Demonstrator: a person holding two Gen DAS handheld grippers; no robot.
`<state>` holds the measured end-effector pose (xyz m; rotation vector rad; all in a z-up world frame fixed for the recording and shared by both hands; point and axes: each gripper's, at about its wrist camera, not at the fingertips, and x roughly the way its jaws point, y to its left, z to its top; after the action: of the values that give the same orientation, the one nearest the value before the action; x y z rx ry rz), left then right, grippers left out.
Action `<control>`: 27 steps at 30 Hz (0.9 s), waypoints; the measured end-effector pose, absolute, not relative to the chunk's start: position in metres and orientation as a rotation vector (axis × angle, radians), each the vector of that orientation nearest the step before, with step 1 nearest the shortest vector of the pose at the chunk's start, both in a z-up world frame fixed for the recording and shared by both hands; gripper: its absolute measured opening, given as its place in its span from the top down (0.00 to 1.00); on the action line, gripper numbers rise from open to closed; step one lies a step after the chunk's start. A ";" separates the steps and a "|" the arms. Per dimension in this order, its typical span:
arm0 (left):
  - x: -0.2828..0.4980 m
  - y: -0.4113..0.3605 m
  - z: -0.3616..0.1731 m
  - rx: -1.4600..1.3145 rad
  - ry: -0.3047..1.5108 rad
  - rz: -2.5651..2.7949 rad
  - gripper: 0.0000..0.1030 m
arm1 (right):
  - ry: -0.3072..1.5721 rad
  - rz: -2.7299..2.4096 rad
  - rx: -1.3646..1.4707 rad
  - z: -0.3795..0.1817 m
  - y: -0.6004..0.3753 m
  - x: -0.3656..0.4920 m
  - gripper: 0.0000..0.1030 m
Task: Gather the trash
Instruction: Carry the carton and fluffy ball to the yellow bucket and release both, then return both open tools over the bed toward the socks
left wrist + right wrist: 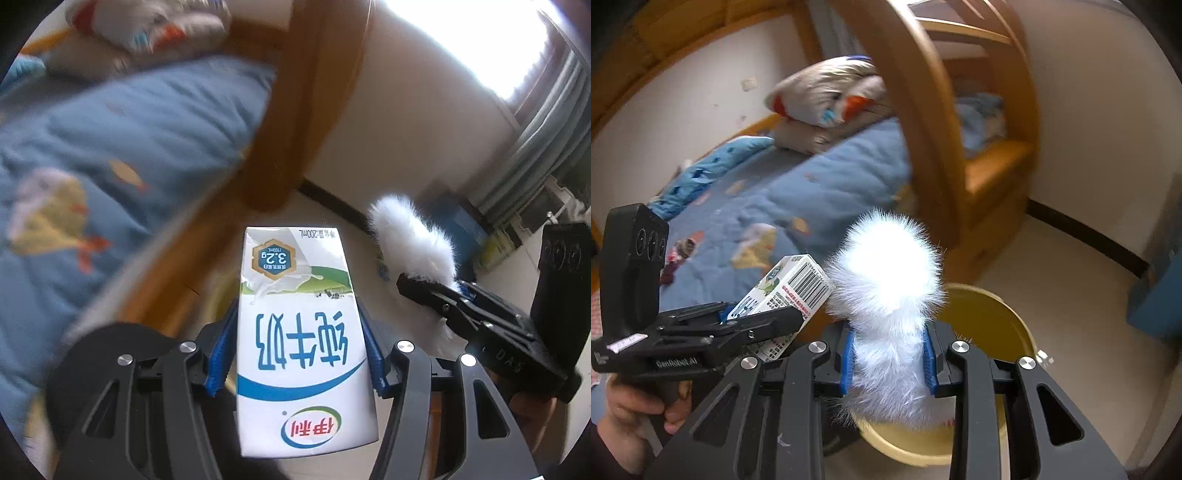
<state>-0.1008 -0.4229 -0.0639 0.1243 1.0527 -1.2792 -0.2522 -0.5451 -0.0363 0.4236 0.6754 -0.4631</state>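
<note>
Trash is sitting in both tools: the left tool point(301, 347) is pinching a white paper milk carton point(301, 332), the right tool point(890, 363) a white fluffy tuft point(886, 295), above the round yellow bin point(990, 325). Releasing off-centre is risking a miss; fur may be clinging to the pads.

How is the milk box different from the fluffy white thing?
The milk carton is a flat-sided box with printed writing and a barcode; the fluffy white thing is rounded, furry and plain. The carton sits in the left gripper, the fluffy thing in the right gripper. Both are mostly white and squeezed between blue pads.
</note>
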 end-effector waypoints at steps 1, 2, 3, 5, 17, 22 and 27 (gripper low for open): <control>-0.104 -0.428 -0.068 0.126 1.075 -1.289 0.44 | 0.688 -0.471 0.438 -0.042 -0.549 -0.256 0.72; -0.107 -0.432 -0.072 0.132 1.087 -1.295 0.44 | 0.693 -0.478 0.452 -0.046 -0.553 -0.260 0.72; -0.112 -0.436 -0.075 0.144 1.093 -1.300 0.44 | 0.698 -0.478 0.460 -0.050 -0.558 -0.264 0.71; -0.117 -0.441 -0.080 0.168 1.097 -1.304 0.44 | 0.702 -0.488 0.480 -0.057 -0.564 -0.270 0.63; -0.123 -0.465 -0.101 0.255 1.134 -1.289 0.44 | 0.648 -0.541 0.627 -0.064 -0.591 -0.302 0.34; -0.128 -0.484 -0.110 0.268 1.162 -1.343 0.44 | 0.647 -0.582 0.632 -0.060 -0.599 -0.312 0.33; -0.126 -0.498 -0.113 0.263 1.186 -1.389 0.13 | 0.620 -0.608 0.620 -0.052 -0.607 -0.319 0.32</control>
<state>-0.1262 -0.4983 -0.1131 0.2628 1.1860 -1.3891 -0.3191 -0.6066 -0.0516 0.6202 0.6205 -0.6084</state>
